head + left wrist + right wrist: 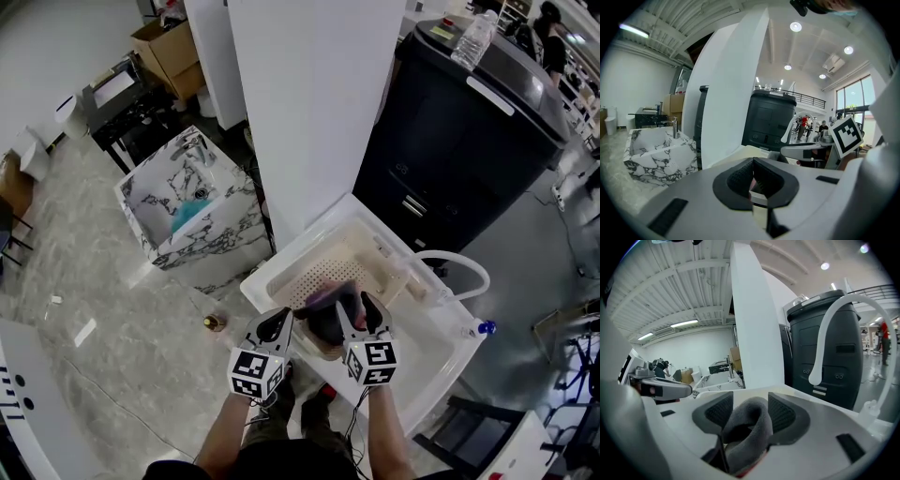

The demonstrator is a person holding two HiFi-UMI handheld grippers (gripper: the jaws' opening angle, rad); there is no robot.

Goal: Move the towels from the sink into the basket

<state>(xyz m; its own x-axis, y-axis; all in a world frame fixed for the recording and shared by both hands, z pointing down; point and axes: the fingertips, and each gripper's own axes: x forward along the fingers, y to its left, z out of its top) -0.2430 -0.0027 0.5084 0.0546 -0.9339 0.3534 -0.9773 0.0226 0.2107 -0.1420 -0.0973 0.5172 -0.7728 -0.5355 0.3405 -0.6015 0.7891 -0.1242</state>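
Gaping right claw (750, 409), grey towel (749, 437) – at basket (323, 272)

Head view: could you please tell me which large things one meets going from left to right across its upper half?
marble sink → white column → large black unit

I'm standing in a big open test hall, more lab than home. There is a bare ribbed ceiling (684, 291) with strip lights and a mezzanine railing (806, 97) right of centre in the left gripper view. Cardboard boxes (169, 52) sit at the head view's upper left, and a marble sink (183, 202) stands alone on the polished floor (94, 272).
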